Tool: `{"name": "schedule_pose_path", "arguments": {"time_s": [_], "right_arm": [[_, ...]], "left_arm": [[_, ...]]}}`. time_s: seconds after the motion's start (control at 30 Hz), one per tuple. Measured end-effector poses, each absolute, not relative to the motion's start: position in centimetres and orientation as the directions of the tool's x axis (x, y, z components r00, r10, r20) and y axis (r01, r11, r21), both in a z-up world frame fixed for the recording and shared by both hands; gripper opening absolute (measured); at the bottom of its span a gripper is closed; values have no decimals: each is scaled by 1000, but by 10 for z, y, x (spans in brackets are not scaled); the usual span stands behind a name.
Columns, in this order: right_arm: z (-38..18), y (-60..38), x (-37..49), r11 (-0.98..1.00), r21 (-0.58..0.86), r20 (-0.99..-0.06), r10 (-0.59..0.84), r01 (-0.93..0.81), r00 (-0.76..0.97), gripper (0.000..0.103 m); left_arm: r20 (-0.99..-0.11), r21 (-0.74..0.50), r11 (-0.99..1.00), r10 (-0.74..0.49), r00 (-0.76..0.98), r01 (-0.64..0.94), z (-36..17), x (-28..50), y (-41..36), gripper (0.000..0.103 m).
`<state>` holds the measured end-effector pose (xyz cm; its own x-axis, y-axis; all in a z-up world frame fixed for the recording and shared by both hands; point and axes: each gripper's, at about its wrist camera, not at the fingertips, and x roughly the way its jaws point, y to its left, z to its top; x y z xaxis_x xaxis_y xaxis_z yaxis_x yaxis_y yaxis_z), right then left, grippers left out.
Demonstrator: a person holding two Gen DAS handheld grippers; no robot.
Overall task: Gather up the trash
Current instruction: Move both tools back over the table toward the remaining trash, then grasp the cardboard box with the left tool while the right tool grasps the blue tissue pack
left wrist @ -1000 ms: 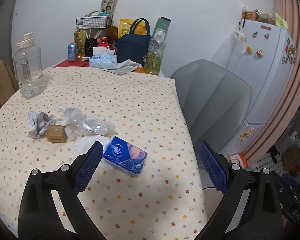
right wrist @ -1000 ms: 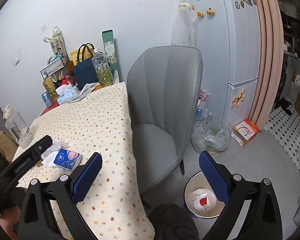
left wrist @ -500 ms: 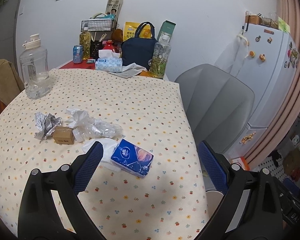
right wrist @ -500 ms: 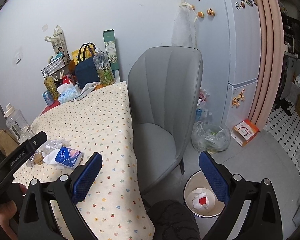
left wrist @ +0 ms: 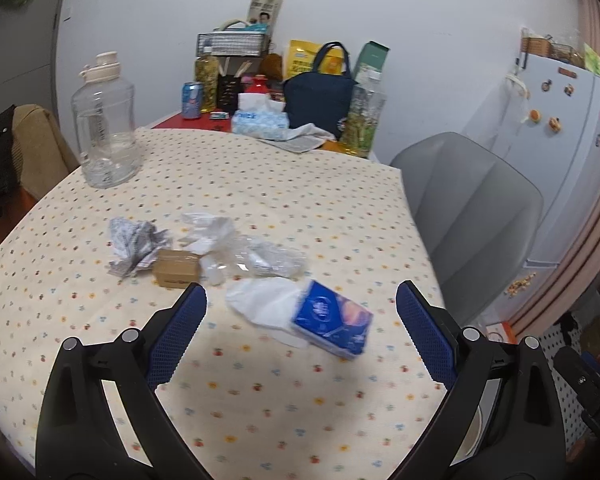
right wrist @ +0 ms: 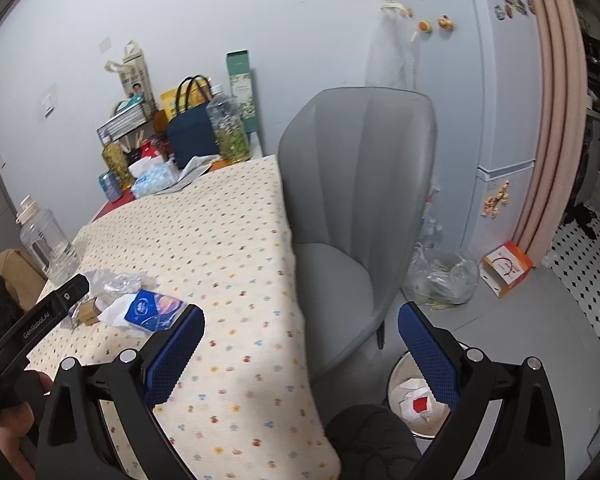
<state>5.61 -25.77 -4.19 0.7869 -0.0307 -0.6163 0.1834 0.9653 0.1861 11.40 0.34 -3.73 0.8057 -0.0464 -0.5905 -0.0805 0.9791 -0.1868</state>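
Trash lies in a loose row on the dotted tablecloth (left wrist: 260, 184): a crumpled printed paper (left wrist: 134, 244), a small brown carton (left wrist: 176, 269), clear crumpled plastic (left wrist: 256, 254), a white tissue (left wrist: 264, 304) and a blue tissue pack (left wrist: 332, 322). My left gripper (left wrist: 300, 304) hovers open just short of the tissue and pack, nothing between its fingers. My right gripper (right wrist: 300, 326) is open and empty over the table's right edge, the blue pack (right wrist: 152, 309) to its left. A white bin (right wrist: 416, 400) holding paper scraps stands on the floor below it.
A grey chair (right wrist: 360, 208) stands against the table's right side. A clear water jug (left wrist: 104, 124), tissue box (left wrist: 260, 120), navy bag (left wrist: 318, 96) and bottles crowd the far end. A fridge (right wrist: 480, 100), a plastic bag (right wrist: 440, 280) and an orange box (right wrist: 508, 266) lie beyond.
The left gripper has drawn back and risen a little, so the trash pile sits more to the centre of its view. The right gripper has barely shifted. Both stay open.
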Motion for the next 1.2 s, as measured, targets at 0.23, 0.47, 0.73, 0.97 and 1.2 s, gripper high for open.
{"name": "schedule_pose_path", "arguments": {"time_s": [0.23, 0.47, 0.73, 0.97, 1.2], "right_arm": [[-52, -224, 80, 976, 183, -634, 22, 122, 773, 95], [-65, -178, 105, 983, 183, -653, 94, 36, 751, 95], [-82, -140, 129, 984, 177, -688, 142, -25, 712, 95], [-96, -123, 145, 985, 164, -718, 152, -48, 679, 94], [-105, -114, 156, 986, 155, -737, 158, -63, 657, 93]], "left_arm": [[-618, -192, 967, 12, 786, -165, -52, 123, 48, 95], [-646, -202, 952, 45, 762, -228, -72, 131, 89, 95], [-674, -221, 937, 54, 737, -270, -90, 144, 121, 90], [-703, -230, 938, 25, 711, -261, -103, 163, 122, 78], [-721, -231, 939, 11, 693, -255, -115, 178, 118, 76]]}}
